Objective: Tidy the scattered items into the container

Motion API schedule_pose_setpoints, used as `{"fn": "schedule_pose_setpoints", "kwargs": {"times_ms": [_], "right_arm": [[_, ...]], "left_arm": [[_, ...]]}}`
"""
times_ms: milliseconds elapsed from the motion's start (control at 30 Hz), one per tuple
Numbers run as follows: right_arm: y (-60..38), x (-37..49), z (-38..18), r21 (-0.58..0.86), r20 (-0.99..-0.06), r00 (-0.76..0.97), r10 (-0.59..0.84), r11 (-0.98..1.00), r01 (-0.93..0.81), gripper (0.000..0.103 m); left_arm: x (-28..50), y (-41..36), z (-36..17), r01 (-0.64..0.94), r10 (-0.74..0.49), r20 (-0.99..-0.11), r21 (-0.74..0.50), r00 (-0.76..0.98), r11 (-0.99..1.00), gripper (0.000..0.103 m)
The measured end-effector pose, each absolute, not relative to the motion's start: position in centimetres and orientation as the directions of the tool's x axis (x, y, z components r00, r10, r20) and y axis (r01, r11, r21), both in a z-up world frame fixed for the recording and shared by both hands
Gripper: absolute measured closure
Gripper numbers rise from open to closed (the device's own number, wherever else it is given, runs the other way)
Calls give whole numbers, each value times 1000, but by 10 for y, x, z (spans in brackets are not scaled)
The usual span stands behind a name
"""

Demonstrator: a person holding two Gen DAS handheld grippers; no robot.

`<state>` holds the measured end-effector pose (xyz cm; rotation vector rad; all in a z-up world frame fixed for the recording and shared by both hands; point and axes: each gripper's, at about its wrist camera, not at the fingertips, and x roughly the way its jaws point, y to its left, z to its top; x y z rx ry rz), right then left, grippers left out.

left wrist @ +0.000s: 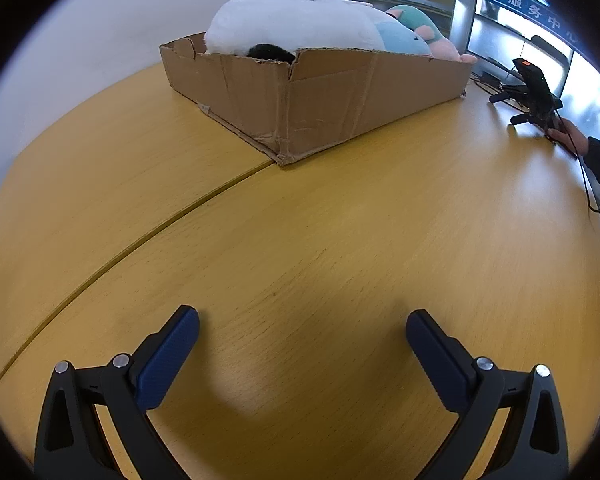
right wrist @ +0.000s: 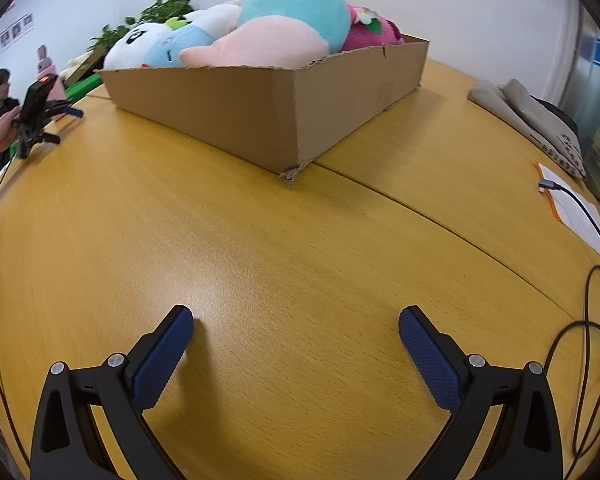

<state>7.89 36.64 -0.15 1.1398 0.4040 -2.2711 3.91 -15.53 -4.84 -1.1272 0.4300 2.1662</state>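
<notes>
- Toys already fill the cardboard box (left wrist: 324, 96): a white plush (left wrist: 288, 20) at one end, a teal-and-pink plush (right wrist: 284, 28) in the middle, a magenta plush (right wrist: 370, 32) at the far corner. All of them rise above the rim.
- Your left gripper (left wrist: 302, 334) hangs over bare table (left wrist: 340, 240), its blue pads spread wide with nothing between them.
- Your right gripper (right wrist: 296, 332) is the same: spread wide, empty, tilted down at the wood, well short of the box.
- By my reading, you are at the end of the gathering step, or between picks. No loose toy lies on the tabletop in either view.
- The next move calls for a look round for anything left outside both views. If nothing turns up, check that the piled toys sit securely, since they are heaped high.
- Hidden: the box floor and the lower parts of every toy, behind the cardboard walls.
- A dark patch (left wrist: 270, 52) under the white plush is too shadowed to name.
- At the table's far edge, a person's hand (left wrist: 568, 136) rests by a small tripod device (left wrist: 534, 92); beige folded cloth (right wrist: 528, 116), paper (right wrist: 576, 212) and a cable (right wrist: 592, 320) lie at the right, partly cut off.
</notes>
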Motion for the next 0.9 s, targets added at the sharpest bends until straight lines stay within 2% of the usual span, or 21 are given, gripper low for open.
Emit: {"fn": "schedule_pose_setpoints", "kwargs": {"times_ms": [167,900], "right_arm": [[369,79,-3,-20,-805,-476,-355,-785,619,0],[370,80,-3,-21,-804,-475,-357,-782,622,0]], "left_arm": [[32,-170,-47,-605,352,-816,-3,-458,-796,0],[38,-177,-46,-602,348,-814,3,-465,-798,0]]}}
